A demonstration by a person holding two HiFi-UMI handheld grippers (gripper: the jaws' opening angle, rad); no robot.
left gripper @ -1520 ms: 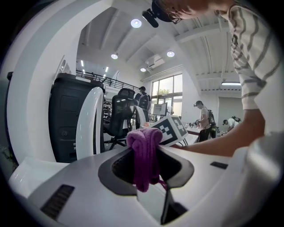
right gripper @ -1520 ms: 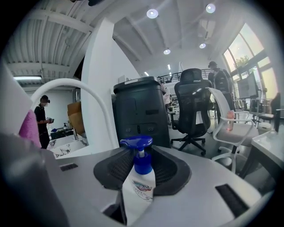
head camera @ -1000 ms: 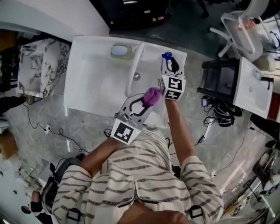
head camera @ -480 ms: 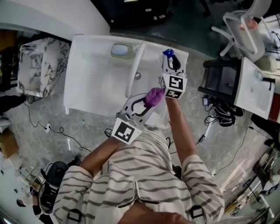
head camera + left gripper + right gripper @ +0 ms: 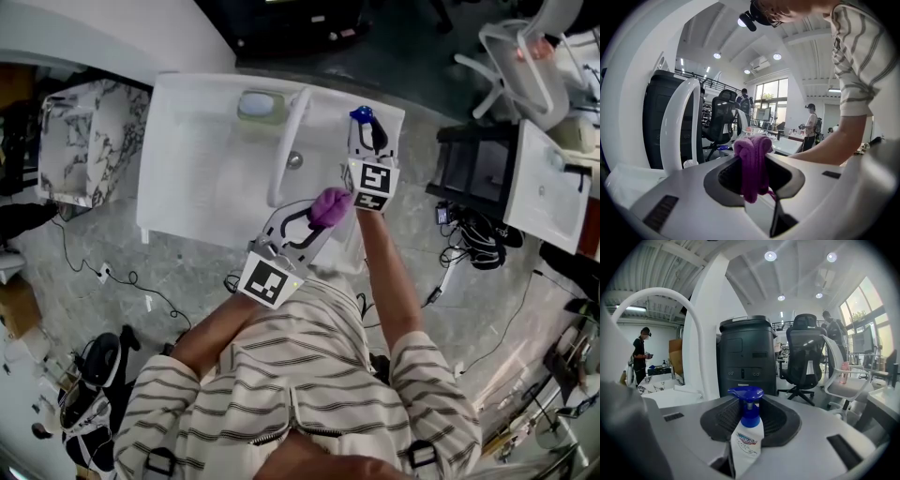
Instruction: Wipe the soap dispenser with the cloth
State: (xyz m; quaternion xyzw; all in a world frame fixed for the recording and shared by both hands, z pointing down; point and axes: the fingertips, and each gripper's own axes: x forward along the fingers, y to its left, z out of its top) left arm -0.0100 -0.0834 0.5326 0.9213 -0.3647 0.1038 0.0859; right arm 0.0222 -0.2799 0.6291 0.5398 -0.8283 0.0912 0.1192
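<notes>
My right gripper (image 5: 364, 131) is shut on the soap dispenser (image 5: 746, 439), a white bottle with a blue pump top (image 5: 360, 115), held upright over the right side of the white sink (image 5: 187, 112). In the right gripper view the bottle stands squeezed between the jaws. My left gripper (image 5: 314, 217) is shut on a bunched purple cloth (image 5: 328, 206), which in the left gripper view bulges up between the jaws as a purple cloth (image 5: 753, 159). The cloth sits just below and left of the right gripper's marker cube (image 5: 371, 187), close to the bottle's lower part, which is hidden.
A white arched faucet (image 5: 286, 141) crosses the sink next to a drain (image 5: 294, 161) and a pale soap dish (image 5: 260, 105). A marble-pattern counter (image 5: 84, 141) lies left. Office chairs (image 5: 520, 66), a white table (image 5: 544, 187) and floor cables (image 5: 469, 253) stand right. People stand in the distance.
Both grippers keep their grips and hardly shift. The cloth stays beside the right gripper's cube. Only things on the floor at the lower left have moved.
</notes>
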